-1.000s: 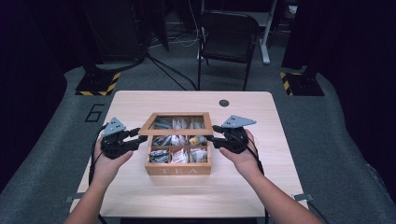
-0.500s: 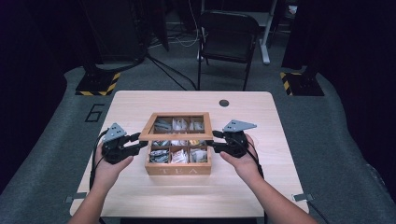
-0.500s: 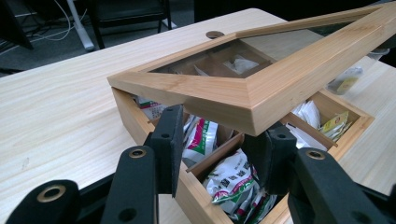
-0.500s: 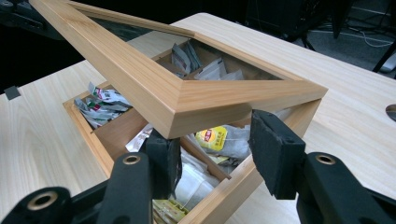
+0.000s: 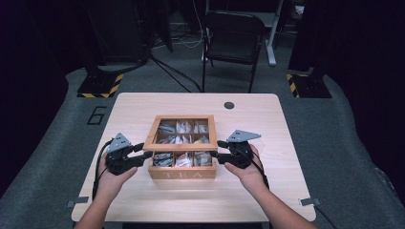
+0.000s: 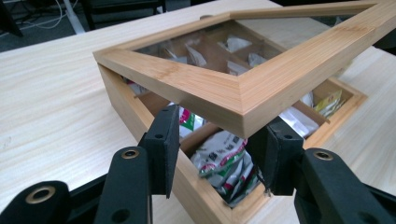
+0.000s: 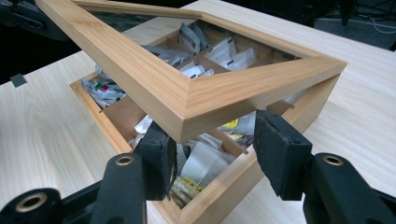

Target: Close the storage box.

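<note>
A wooden tea box marked TEA stands mid-table, with several tea bags in its compartments. Its glass-paned lid is tilted up at the front and hinged at the back. My left gripper is at the lid's front left corner and my right gripper at the front right corner. In the left gripper view the lid's corner lies between the wide-apart jaws of the left gripper, above tea bags. In the right gripper view the other corner sits likewise in the right gripper.
The light wooden table has a small dark round hole near its far edge. A black chair stands beyond the table. Yellow-black striped bases sit on the grey floor at both far corners.
Both hands and grippers have drawn back toward the person and lower, staying at the lid's front corners. The lid's front edge has come down with them.
</note>
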Tool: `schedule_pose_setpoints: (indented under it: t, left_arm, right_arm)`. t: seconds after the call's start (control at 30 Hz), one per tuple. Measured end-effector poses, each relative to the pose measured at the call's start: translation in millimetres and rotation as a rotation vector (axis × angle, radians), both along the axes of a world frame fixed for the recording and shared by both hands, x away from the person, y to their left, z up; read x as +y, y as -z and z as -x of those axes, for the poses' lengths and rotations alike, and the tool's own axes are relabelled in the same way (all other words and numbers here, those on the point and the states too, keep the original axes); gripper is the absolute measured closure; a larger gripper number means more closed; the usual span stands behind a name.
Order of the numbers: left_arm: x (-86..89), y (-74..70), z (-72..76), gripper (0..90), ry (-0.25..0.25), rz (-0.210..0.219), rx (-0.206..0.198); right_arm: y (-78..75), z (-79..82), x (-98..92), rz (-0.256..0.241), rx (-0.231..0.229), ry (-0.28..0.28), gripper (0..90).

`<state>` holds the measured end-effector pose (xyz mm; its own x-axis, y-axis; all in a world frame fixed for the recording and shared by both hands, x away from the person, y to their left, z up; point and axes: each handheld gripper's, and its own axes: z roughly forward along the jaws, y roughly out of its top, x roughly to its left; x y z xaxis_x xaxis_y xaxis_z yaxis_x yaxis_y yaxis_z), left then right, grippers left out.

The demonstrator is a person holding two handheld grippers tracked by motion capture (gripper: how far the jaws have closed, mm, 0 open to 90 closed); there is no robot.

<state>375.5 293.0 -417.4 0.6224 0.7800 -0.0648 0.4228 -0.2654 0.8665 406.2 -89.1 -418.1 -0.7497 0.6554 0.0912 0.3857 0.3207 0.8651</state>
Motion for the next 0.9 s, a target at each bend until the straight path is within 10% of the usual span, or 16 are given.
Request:
schedule_pose_setpoints:
  t: [0.9]
  left_arm:
    - [-1.5,31.0,15.1,47.7,0.042,-0.008,0.061]
  right_arm:
    - [29.8,14.2,7.5,0.056,0.064,-0.026,43.4]
